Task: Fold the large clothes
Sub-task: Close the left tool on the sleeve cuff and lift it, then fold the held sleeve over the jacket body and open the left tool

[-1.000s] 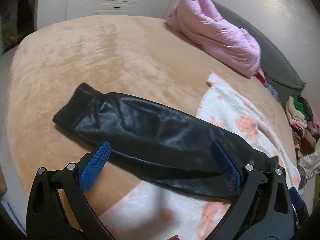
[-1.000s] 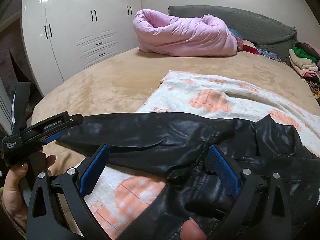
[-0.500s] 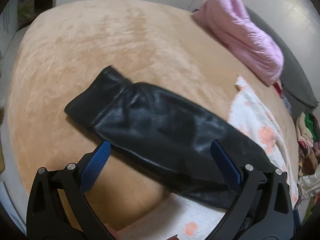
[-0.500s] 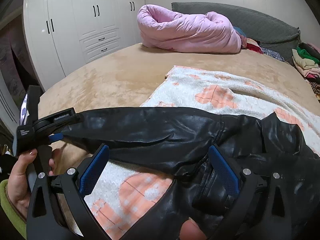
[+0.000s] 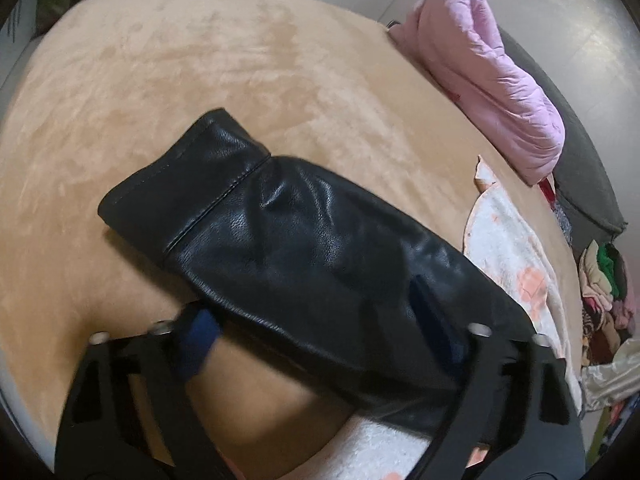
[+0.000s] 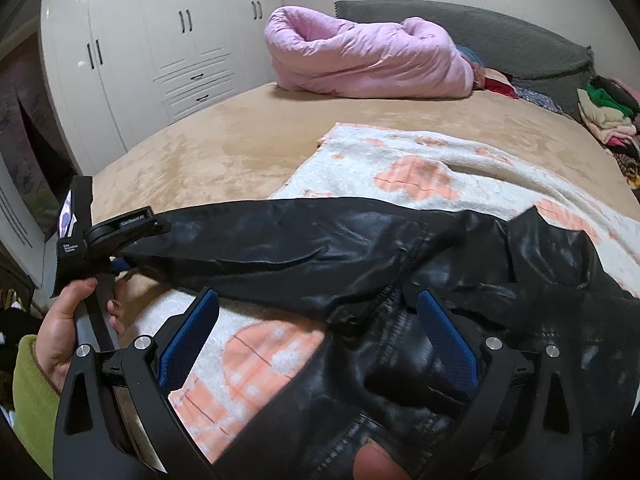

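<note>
Both tongs, left [image 5: 316, 320] and right [image 6: 320, 328], gape over glossy black leather jacket [image 6: 360, 256] (creased sleeve).

Home bedroom, tan bed [image 6: 224, 148], white wardrobes [image 6: 160, 52], pink duvet [image 6: 368, 60]

"GenRobot.AI" on left claw [image 6: 120, 266]

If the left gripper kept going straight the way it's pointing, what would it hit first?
The black leather sleeve. The left gripper is open and already straddles it: one finger sits under the sleeve's near edge, the other above it. Going on would probably drive the sleeve deeper between the fingers, toward its cuff, though depth is unclear.
</note>
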`<control>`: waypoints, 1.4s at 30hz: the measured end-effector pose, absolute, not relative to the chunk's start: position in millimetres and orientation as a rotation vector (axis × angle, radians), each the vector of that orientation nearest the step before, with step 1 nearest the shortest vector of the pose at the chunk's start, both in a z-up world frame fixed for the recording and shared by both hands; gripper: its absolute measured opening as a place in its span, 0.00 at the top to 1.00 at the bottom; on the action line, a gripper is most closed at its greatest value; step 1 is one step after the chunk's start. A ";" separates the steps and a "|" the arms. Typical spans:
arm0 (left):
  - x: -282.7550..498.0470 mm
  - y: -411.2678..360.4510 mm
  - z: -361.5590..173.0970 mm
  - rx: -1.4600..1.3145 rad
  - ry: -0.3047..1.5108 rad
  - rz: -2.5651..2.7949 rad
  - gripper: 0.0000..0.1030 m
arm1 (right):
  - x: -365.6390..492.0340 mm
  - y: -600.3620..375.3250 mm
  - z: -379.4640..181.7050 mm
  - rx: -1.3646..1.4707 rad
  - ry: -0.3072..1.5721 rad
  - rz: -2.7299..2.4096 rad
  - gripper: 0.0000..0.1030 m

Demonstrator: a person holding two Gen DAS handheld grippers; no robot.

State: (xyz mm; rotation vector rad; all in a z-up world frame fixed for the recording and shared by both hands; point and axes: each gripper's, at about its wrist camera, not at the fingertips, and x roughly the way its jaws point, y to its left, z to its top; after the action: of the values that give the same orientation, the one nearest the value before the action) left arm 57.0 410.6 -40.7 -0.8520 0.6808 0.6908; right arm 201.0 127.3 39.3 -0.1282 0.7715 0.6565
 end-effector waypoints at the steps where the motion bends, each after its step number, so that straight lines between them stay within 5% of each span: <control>1: 58.0 410.8 -41.5 -0.857 0.679 0.677 0.48 | 201.1 123.4 39.1 -0.120 0.771 0.649 0.04; 2: 58.1 411.0 -42.9 -0.864 0.678 0.668 0.52 | 201.0 117.6 38.3 -0.109 0.772 0.641 0.04; 4: 57.8 412.5 -45.2 -0.879 0.673 0.656 0.76 | 201.6 107.3 35.4 -0.088 0.783 0.623 0.04; 9: 58.2 408.3 -33.3 -0.864 0.615 0.598 0.93 | 202.0 88.4 30.2 -0.040 0.800 0.597 0.04; 26: 56.9 371.2 42.1 -0.740 0.403 0.457 0.99 | 193.0 7.1 30.5 0.114 0.780 0.466 0.04; 42: 101.5 236.2 115.2 -0.510 0.324 0.042 0.99 | 184.9 -77.5 29.4 0.198 0.763 0.306 0.04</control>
State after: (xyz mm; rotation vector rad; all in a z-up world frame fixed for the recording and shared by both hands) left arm 101.5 236.2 115.2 -0.5102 0.3236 0.0419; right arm 185.0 -77.5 29.4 0.1977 0.7635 0.3063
